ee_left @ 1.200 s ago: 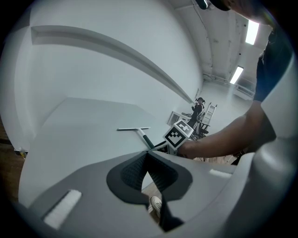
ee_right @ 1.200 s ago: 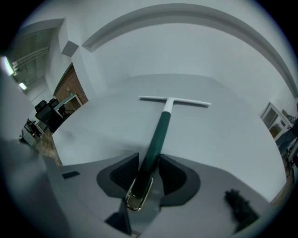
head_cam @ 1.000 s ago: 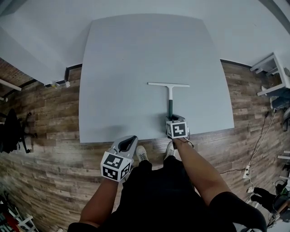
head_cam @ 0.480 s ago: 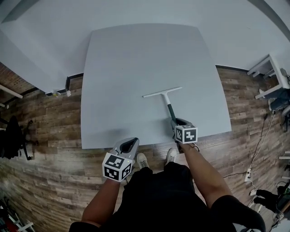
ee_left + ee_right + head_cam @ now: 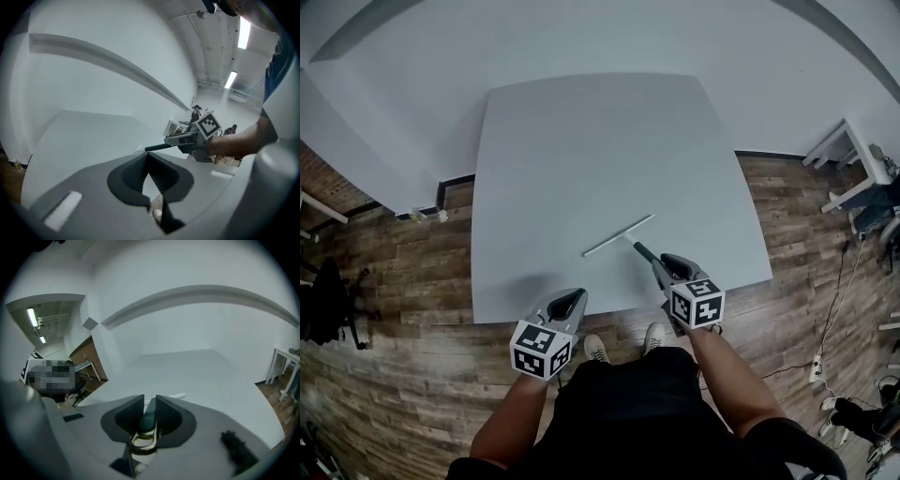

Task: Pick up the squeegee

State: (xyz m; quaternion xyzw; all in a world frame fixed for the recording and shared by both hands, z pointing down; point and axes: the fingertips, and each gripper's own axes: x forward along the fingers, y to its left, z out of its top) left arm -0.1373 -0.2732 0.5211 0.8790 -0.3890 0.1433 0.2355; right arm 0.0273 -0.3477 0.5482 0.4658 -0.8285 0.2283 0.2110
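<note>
Up off the surface (image 5: 581, 141), my right fingers (image 5: 127, 417) are closing on the squeegee (image 5: 619, 235) handle and lifting it away.

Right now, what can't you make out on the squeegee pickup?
- Right gripper view: blade of the squeegee is mostly hidden behind the right gripper, whose jaws are closing on the handle.
- Head view: handle end is covered by that gripper.
- Head view: too steep to tell whether the blade is clear of the table.
</note>
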